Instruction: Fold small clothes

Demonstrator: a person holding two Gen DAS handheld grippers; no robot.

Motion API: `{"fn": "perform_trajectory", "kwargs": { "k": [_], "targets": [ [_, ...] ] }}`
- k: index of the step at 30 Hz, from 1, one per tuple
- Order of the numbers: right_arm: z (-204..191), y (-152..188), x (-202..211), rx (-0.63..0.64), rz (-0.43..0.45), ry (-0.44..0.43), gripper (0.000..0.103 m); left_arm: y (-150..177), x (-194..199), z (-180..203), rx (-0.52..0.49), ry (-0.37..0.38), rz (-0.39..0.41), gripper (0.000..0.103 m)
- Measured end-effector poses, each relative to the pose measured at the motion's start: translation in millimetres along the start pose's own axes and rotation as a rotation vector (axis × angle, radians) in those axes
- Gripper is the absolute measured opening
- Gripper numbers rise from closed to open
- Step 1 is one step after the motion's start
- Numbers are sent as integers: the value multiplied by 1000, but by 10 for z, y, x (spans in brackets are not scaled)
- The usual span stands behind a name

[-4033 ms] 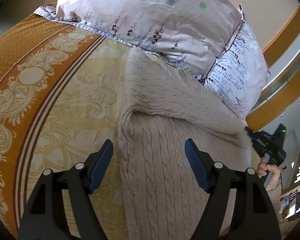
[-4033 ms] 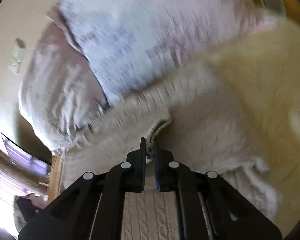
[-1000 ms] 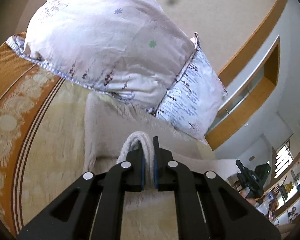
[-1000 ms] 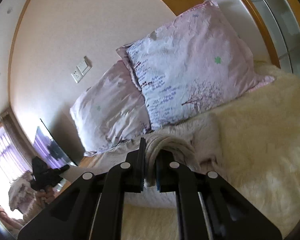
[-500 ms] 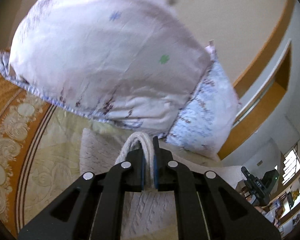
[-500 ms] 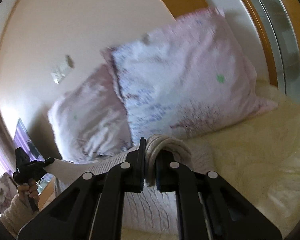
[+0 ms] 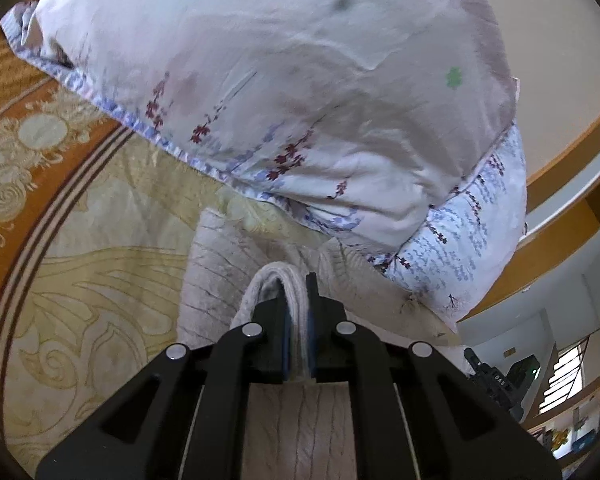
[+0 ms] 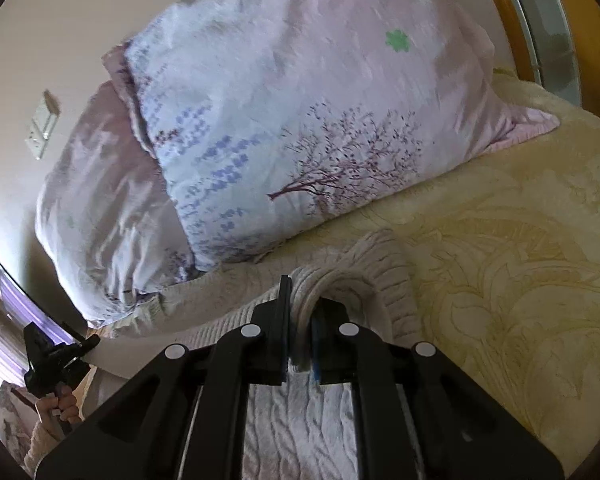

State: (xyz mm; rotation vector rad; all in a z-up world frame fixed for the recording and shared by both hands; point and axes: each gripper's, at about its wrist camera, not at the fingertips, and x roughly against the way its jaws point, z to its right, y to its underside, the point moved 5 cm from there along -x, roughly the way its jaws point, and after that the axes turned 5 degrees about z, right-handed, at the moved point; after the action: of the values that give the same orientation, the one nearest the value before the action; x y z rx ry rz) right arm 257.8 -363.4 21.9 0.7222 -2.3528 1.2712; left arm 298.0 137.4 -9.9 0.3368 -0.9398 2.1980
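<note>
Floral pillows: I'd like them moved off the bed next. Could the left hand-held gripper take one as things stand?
Probably not yet: the left hand-held gripper is shut on the cable-knit sweater, though the nearest floral pillow lies unobstructed just ahead.

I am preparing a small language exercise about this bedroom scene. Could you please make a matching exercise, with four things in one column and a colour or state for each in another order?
Things:
1. left gripper
2. knitted sweater
3. bedspread
4. front pillow

Descriptions:
a. printed with a tree
b. cream cable knit
c. shut on a fabric fold
d. yellow with an orange border

Pairs: 1-c, 2-b, 3-d, 4-a
</note>
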Motion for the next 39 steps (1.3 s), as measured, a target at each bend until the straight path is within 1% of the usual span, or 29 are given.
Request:
{"fn": "perform_trajectory", "kwargs": {
  "k": [2, 3, 4, 5, 6, 7, 8, 9, 11, 14, 17, 18, 20, 22, 25, 29, 30, 32, 33, 37, 39],
  "targets": [
    [42, -5, -100, -24, -20, 24, 9, 1, -76, -29, 20, -3, -11, 7],
    [51, -14, -158, -32, -32, 37, 11, -1, -103, -43, 28, -5, -15, 7],
    [53, -24, -200, -37, -40, 43, 18, -4, -130, -51, 39, -9, -17, 9],
    [42, -45, -230, -41, -42, 44, 24, -7, -153, -50, 49, -8, -20, 13],
    [23, -70, -242, -46, -36, 36, 40, -12, -161, -37, 54, -6, -20, 23],
    [-12, -103, -230, -51, -21, 25, 55, -27, -154, -18, 62, -1, -15, 30],
    [-54, -141, -185, -48, 4, 20, 62, -46, -120, 3, 68, 5, -2, 42],
    [-101, -176, -125, -37, 32, 13, 70, -65, -71, 28, 68, 11, 15, 51],
    [-191, -210, 21, 2, 66, -9, 70, -99, 57, 94, 38, 15, 43, 55],
    [-186, -187, 194, 33, 76, 1, 70, -96, 239, 152, -25, 3, 63, 56],
    [-49, -86, 333, 39, 49, 25, 66, -6, 395, 134, -71, -26, 64, 55],
    [-10, -49, 365, 45, 41, 36, 62, 35, 427, 119, -82, -36, 57, 55],
    [60, 45, 420, 65, 17, 60, 60, 121, 487, 96, -107, -59, 45, 55],
    [119, 145, 466, 80, -12, 63, 55, 217, 540, 68, -138, -87, 36, 55],
    [192, 264, 530, 92, -35, 75, 53, 350, 611, 68, -195, -120, 31, 55],
    [235, 369, 543, 94, -55, 74, 49, 461, 661, 71, -235, -137, 22, 55],
    [242, 392, 537, 95, -62, 76, 46, 483, 655, 74, -239, -137, 15, 55],
    [255, 446, 512, 100, -80, 78, 39, 529, 632, 80, -248, -142, 2, 52],
    [262, 471, 500, 105, -86, 86, 34, 546, 616, 83, -251, -144, -5, 50],
    [279, 500, 532, 117, -75, 97, 18, 615, 561, 63, -257, -151, -34, 40],
    [283, 496, 567, 119, -65, 96, 13, 628, 543, 48, -258, -156, -45, 29]
  ]
}}
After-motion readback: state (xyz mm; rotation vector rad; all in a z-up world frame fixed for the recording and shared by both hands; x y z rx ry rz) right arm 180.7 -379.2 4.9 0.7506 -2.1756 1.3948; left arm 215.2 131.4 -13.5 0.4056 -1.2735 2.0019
